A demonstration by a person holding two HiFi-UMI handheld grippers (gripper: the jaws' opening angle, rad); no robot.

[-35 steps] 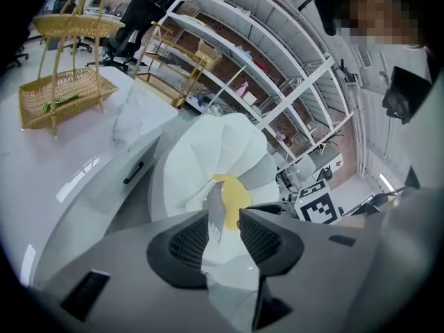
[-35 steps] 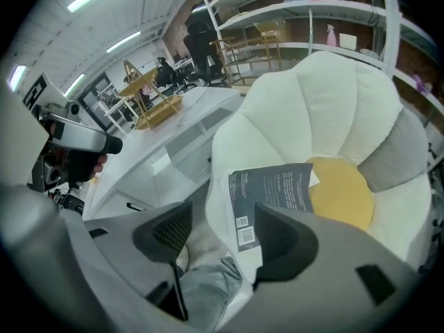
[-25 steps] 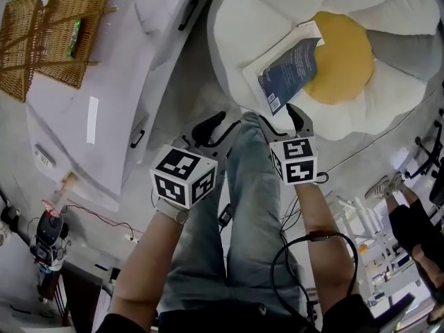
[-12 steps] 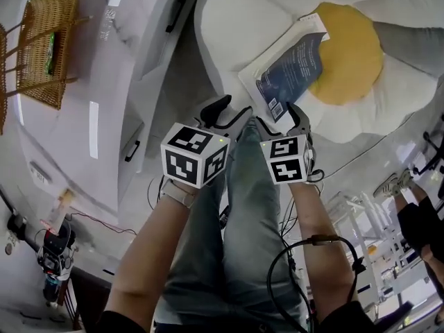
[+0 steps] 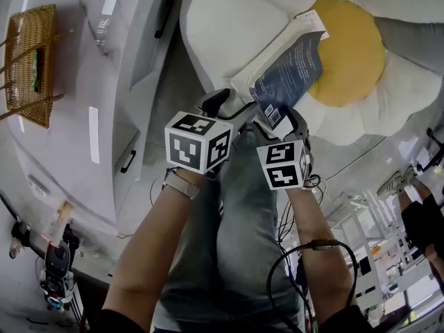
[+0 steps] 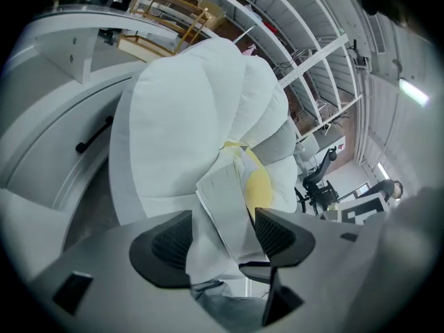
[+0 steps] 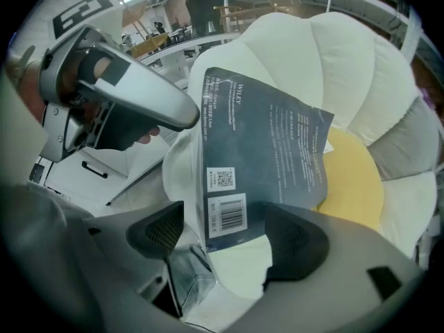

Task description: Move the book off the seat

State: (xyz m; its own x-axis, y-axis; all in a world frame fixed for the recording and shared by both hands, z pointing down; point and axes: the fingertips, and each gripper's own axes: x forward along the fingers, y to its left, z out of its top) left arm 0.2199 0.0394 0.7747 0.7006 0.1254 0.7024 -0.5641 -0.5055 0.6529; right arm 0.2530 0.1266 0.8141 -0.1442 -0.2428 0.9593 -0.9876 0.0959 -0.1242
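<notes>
Since a second ago both claws have closed in on the book (image 5: pixel 288 71). They were short of its near corner then; now that corner sits inside both of them. The book itself hasn't shifted on the seat (image 5: pixel 215 33).

- Book location: flat on the white petal of the flower cushion, far end lapping onto the yellow centre (image 5: pixel 350 61), dark back cover up.
- Long axis: runs from the barcode corner, right at the claws, diagonally up and away toward the yellow centre. So the book lies straight ahead of both claws, short near end first.
- Right gripper (image 7: pixel 225 238): jaws opening. The barcode end of the cover is between them, with a clear gap at the left pad, so no pinch. Not gripping.
- Left gripper (image 6: pixel 223 236): jaws opening too. The page-edge side of the book runs up between them, just beside the right pad, and I don't see it squeezed. Not gripping either.
- Nearer hand: about even. The right one is square on the cover corner and the left sits on the page side of the same end.

My read: grasp not made yet. The next move hinges on closing across the thickness at this near end. A grip at one end of a long book will probably let the far end droop or twist.
</notes>
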